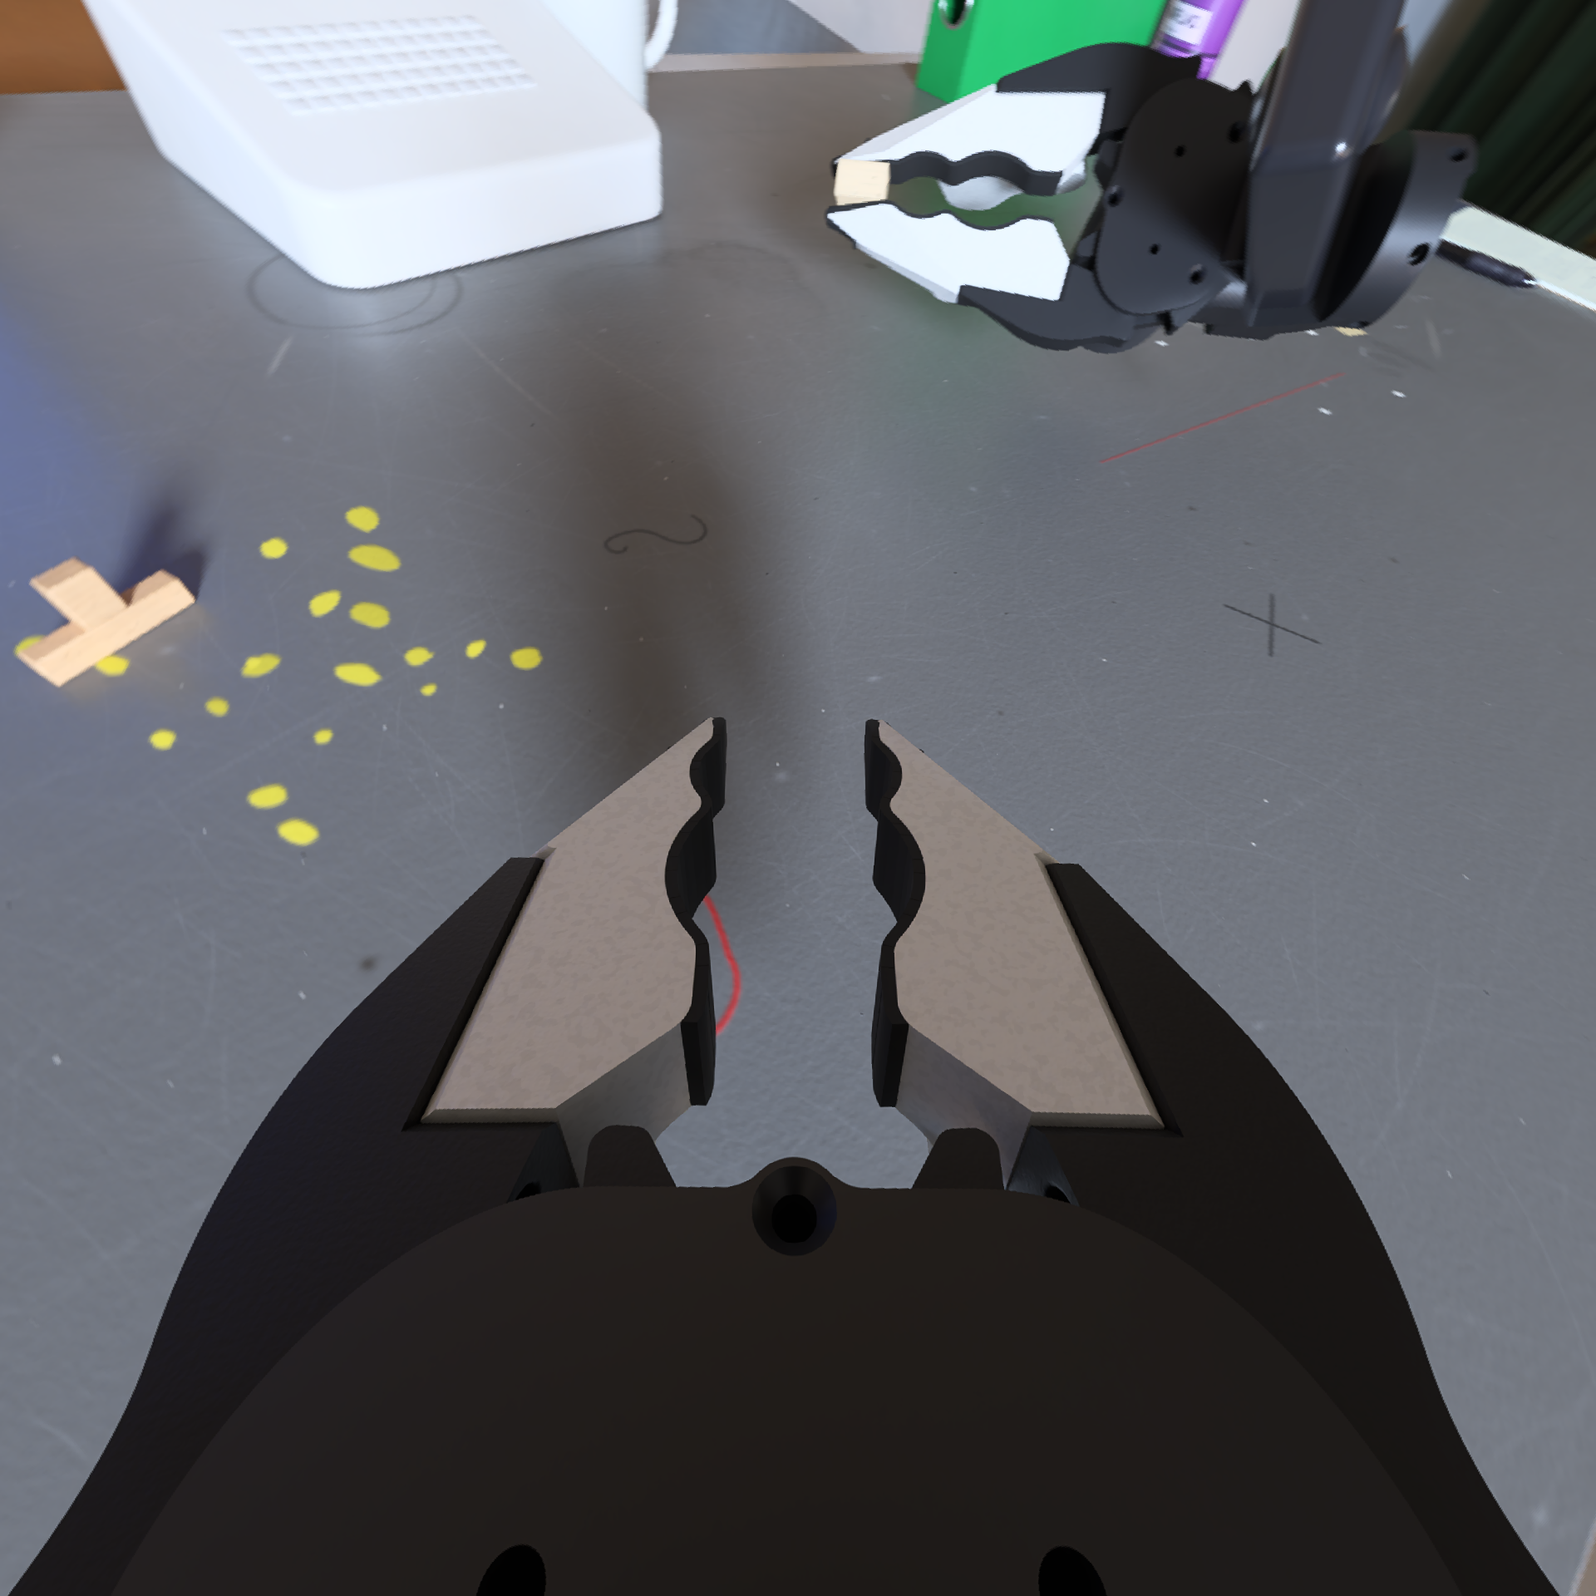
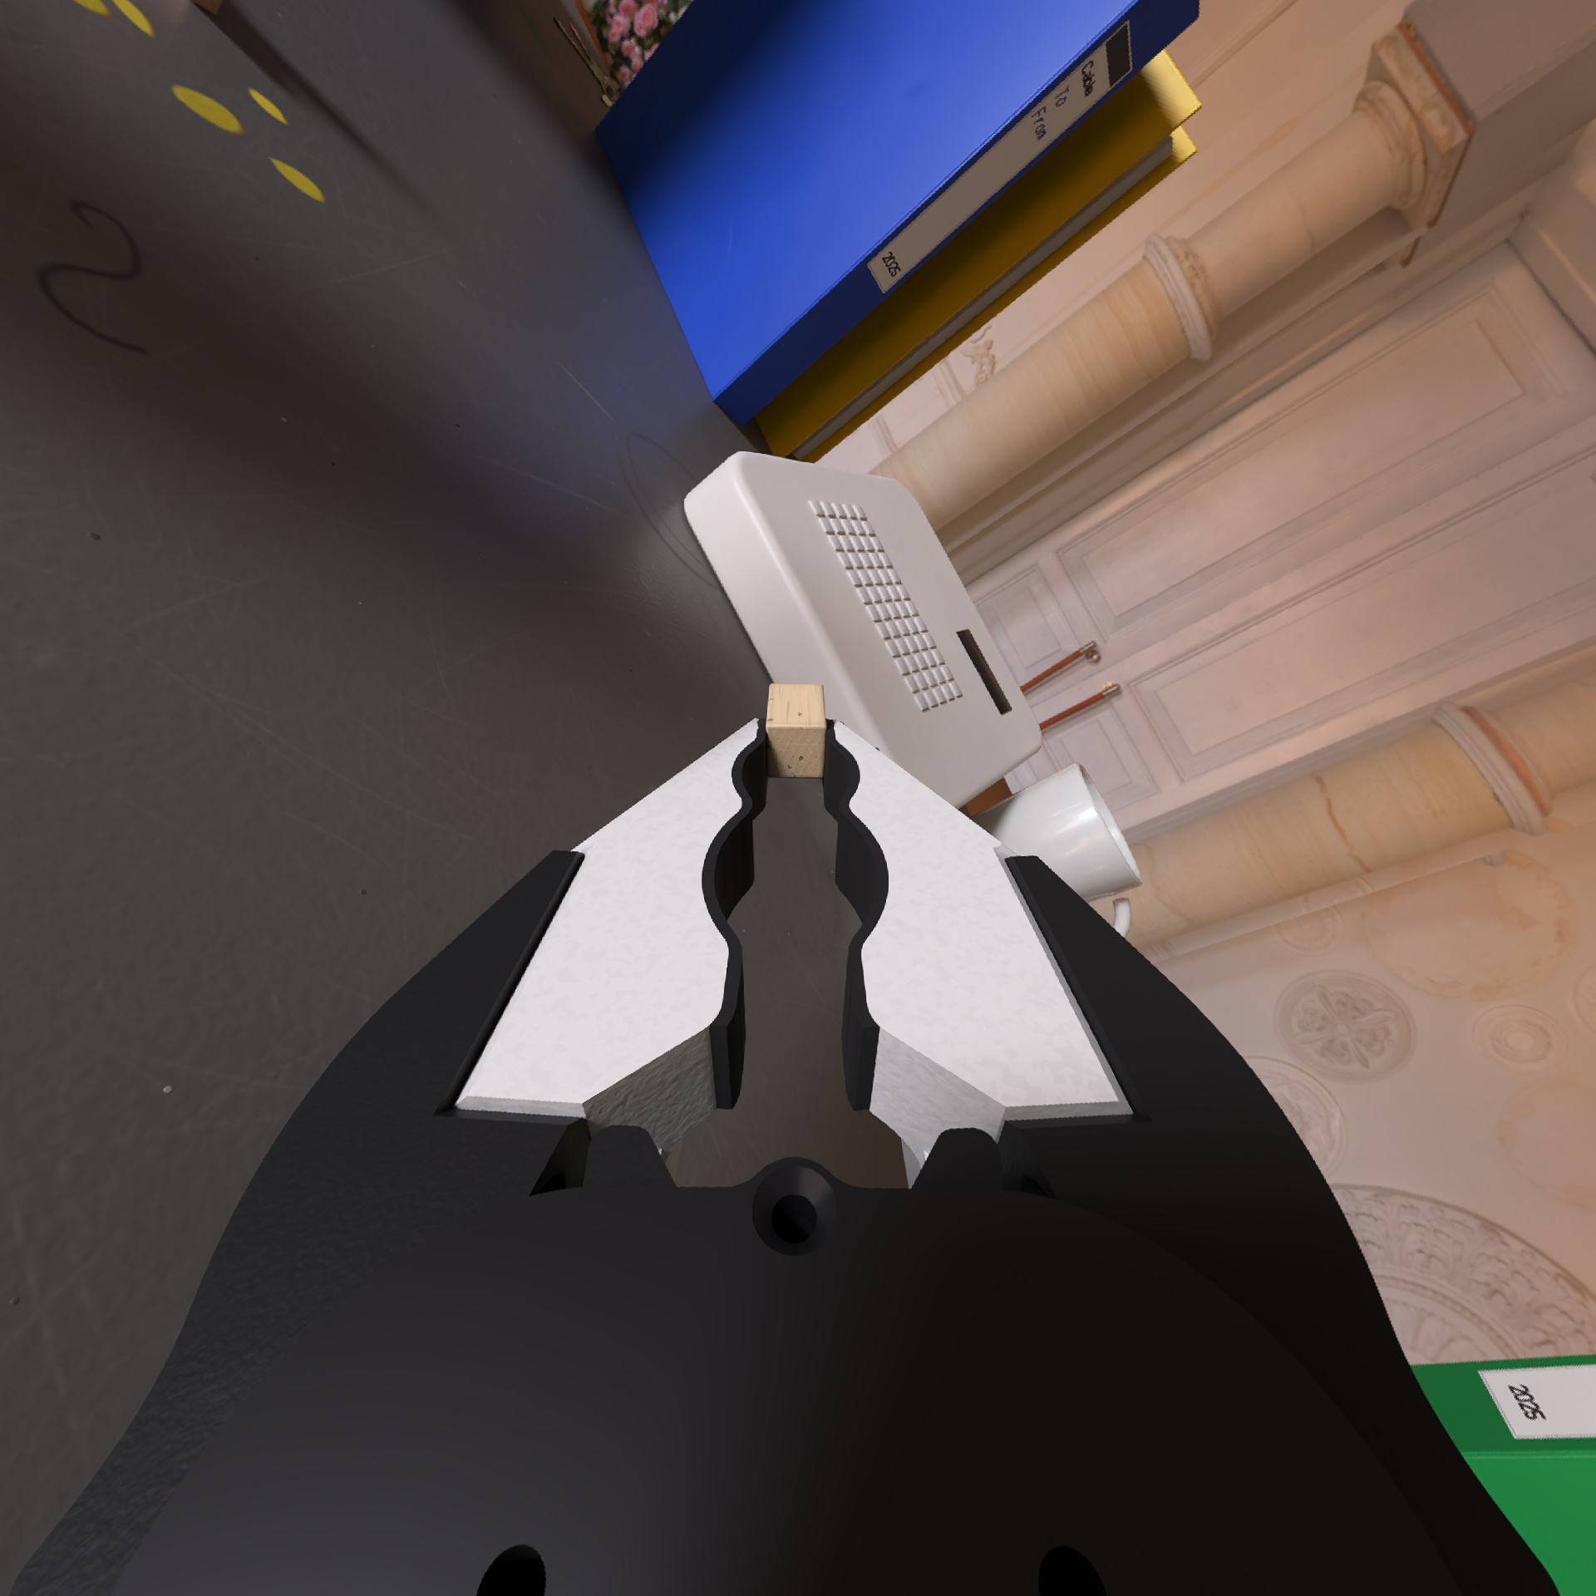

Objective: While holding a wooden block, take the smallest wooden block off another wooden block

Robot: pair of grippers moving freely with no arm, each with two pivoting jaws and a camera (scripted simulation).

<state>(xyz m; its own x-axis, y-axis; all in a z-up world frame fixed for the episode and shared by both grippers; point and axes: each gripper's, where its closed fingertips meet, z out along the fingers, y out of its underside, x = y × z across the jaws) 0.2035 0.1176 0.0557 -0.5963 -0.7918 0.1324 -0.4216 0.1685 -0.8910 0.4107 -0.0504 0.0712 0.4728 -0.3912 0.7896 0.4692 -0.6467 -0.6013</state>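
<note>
A small cube [image 2: 794, 731] is pinched at the tips of the right gripper [image 2: 795, 734], raised above the table [image 1: 950, 561]. The left gripper [image 1: 795, 734] is held parted and empty. Two crossed blocks [image 1: 99, 617] are seen far left.

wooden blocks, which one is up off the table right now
The small wooden cube, pinched at the tips of the right gripper above the grey table. The other wood, crossed wooden blocks, lies on the table at far left, untouched.

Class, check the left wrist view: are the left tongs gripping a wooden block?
No, the left tongs are open and empty above the grey table.
</note>
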